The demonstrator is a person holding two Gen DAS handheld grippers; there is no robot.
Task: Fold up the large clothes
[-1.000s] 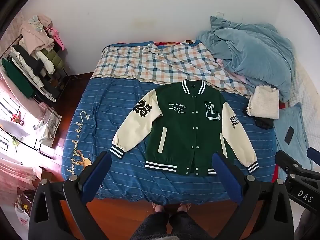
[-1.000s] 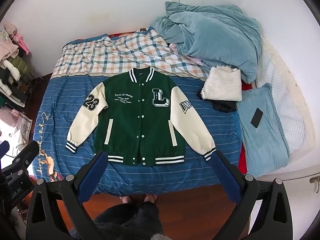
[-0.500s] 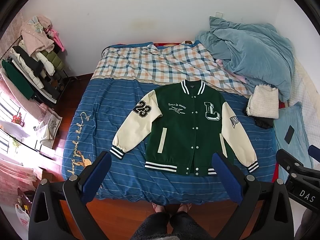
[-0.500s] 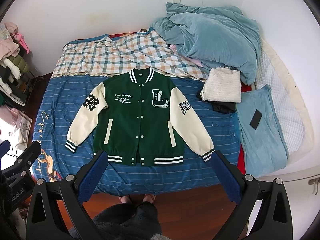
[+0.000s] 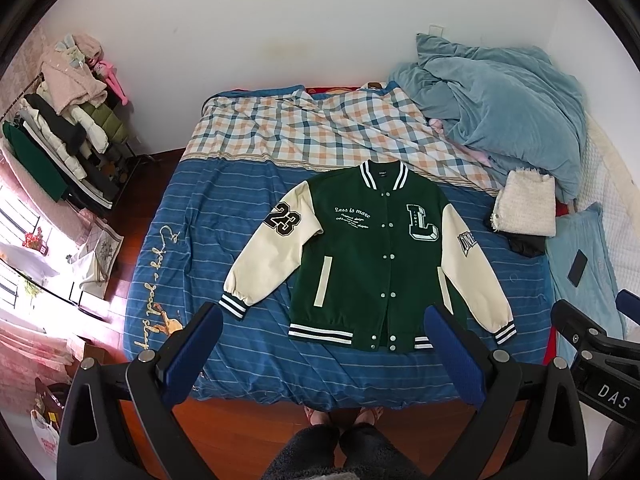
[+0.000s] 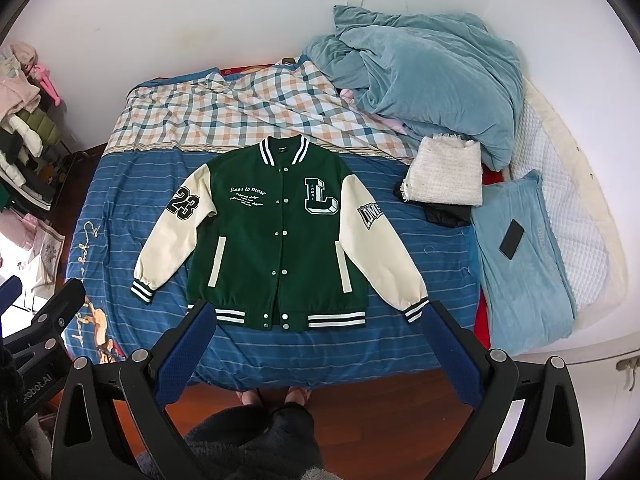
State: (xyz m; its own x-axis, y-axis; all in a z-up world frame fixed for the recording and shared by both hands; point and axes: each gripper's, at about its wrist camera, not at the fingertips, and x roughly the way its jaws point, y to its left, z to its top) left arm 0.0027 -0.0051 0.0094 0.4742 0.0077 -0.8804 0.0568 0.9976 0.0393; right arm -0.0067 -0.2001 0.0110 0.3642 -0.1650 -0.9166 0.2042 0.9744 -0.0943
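Blue-padded fingers [image 5: 452,348] of the left gripper [image 5: 320,344] and right gripper [image 6: 316,336] gape apart, empty, at lower frame; the green-and-cream snap-front varsity jacket [image 6: 276,236] lies flat, buttoned, sleeves spread, mid-frame on the blue striped bedspread [image 6: 436,256]. Folding not yet begun.

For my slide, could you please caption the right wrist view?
Open right tongs above a green jacket spread flat on the bed.

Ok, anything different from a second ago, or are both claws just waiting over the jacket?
Nothing has visibly changed. The green varsity jacket with cream sleeves lies flat, snapped shut, on the blue striped bedspread. The left claw and right claw both hover open above the foot of the bed, holding nothing.
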